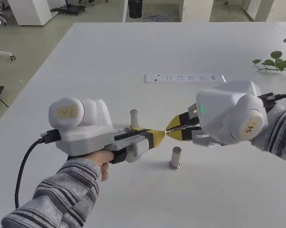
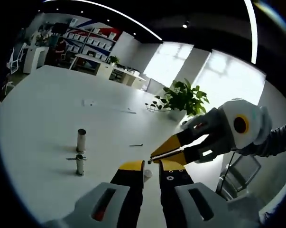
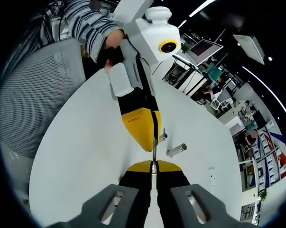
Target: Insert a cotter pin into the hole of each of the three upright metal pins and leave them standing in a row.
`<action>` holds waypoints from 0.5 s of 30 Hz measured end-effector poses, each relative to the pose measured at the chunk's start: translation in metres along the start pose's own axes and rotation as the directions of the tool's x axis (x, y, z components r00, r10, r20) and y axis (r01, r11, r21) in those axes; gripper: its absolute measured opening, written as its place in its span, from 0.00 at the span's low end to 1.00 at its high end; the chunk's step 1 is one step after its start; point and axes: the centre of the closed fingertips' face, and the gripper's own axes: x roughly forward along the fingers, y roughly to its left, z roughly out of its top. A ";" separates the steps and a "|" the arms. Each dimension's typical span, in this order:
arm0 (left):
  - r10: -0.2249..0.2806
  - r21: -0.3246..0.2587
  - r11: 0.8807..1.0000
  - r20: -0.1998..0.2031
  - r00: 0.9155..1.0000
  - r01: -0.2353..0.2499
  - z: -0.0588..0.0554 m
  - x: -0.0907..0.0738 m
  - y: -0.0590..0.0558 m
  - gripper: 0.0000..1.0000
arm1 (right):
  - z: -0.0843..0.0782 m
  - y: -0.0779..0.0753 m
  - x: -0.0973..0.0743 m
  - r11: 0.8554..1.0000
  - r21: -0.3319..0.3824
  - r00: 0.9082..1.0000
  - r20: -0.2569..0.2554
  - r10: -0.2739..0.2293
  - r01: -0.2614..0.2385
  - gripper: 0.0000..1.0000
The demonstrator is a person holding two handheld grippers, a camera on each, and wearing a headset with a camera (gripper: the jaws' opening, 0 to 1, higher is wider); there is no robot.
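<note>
Now we have the two grippers meeting nose to nose above the surface (image 1: pixel 133 57), the left gripper (image 1: pixel 161 135) coming in from one side and the right gripper (image 1: pixel 171 129) from the other, with a thin cotter pin (image 3: pixel 153 156) bridging their tips. The right jaws are clenched on one end of it. The left jaws look nearly together at the other end, but we cannot tell whether they actually grip. We read this as a mid-air re-grip, so that the cotter pin ends up sticking straight out of one set of jaws, ready to be poked through a hole. It is held clear of the uprights, so nothing gets knocked. Below, the near metal pin (image 1: pixel 175 157) stands just in front of the tips and the far metal pin (image 1: pixel 134 118) behind them, both apparently bare. In the left gripper view a third metal pin (image 2: pixel 79 164) already carries a cross-piece near its top, and a spare cotter pin (image 2: pixel 135 145) lies on the surface, handy for a later hole.
</note>
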 end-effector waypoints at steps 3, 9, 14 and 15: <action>-0.004 -0.006 1.000 0.005 1.000 0.004 0.000 0.000 -0.001 0.04 | 0.001 0.001 0.000 1.000 -0.004 1.000 0.000 0.002 -0.002 0.00; -0.005 -0.008 1.000 0.014 1.000 0.005 0.001 -0.001 -0.001 0.00 | 0.004 0.002 0.001 1.000 -0.009 1.000 0.004 0.005 -0.005 0.00; -0.003 0.001 1.000 0.013 1.000 0.003 0.000 -0.001 0.000 0.00 | 0.005 0.003 0.002 1.000 0.003 1.000 0.008 0.004 -0.004 0.00; -0.003 0.004 1.000 0.011 1.000 0.003 0.000 -0.001 0.000 0.00 | 0.005 0.003 0.002 1.000 0.005 1.000 0.008 0.004 -0.004 0.00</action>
